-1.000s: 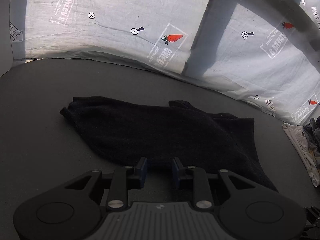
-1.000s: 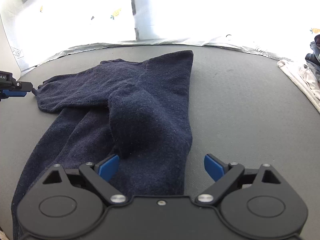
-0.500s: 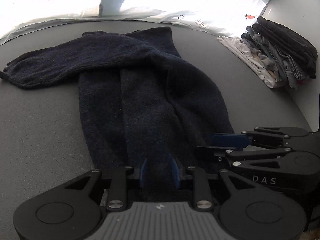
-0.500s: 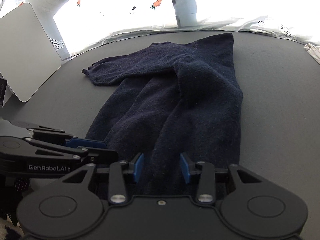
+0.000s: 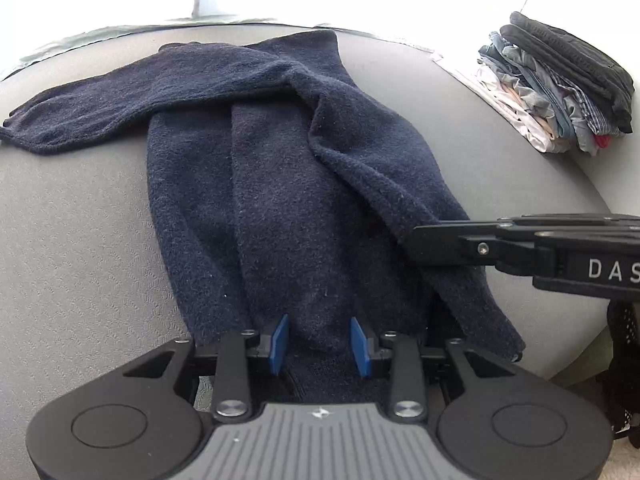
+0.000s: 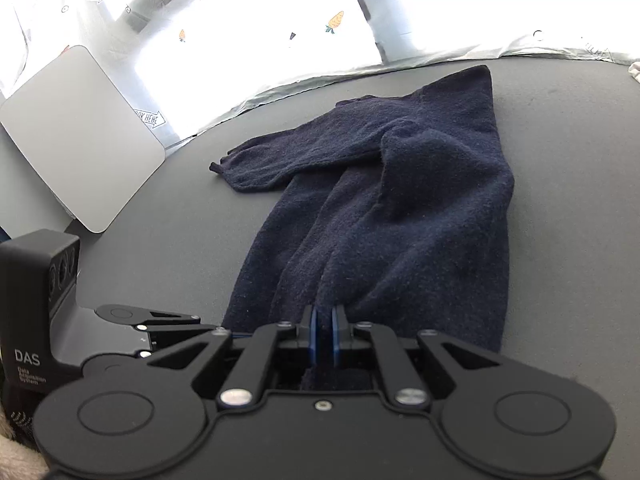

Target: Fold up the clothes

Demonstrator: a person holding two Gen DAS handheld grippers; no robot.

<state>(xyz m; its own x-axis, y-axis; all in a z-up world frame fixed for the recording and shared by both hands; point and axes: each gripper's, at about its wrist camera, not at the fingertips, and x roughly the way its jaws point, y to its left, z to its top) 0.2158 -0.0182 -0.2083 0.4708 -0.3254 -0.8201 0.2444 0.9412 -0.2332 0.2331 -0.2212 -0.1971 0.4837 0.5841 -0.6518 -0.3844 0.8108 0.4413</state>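
Note:
A navy knitted sweater (image 5: 300, 200) lies lengthwise on the grey table (image 5: 80, 240), with one sleeve folded across to the left. Its near hem sits between the blue pads of my left gripper (image 5: 319, 344), which stand partly apart, so this gripper is open. From the right wrist view the sweater (image 6: 420, 220) runs away from me, and my right gripper (image 6: 322, 338) has its pads almost together, pinched on a ridge of the hem. The right gripper (image 5: 416, 240) shows side-on at the sweater's right edge. The left gripper (image 6: 228, 332) lies low at the left edge.
A stack of folded clothes (image 5: 560, 88) sits at the table's far right. A grey board (image 6: 80, 136) leans at the far left. A white printed sheet (image 6: 280, 40) hangs behind the table.
The left gripper left the sleeve end and came to the near hem. The right gripper went from wide open to shut on the hem. Both now sit side by side.

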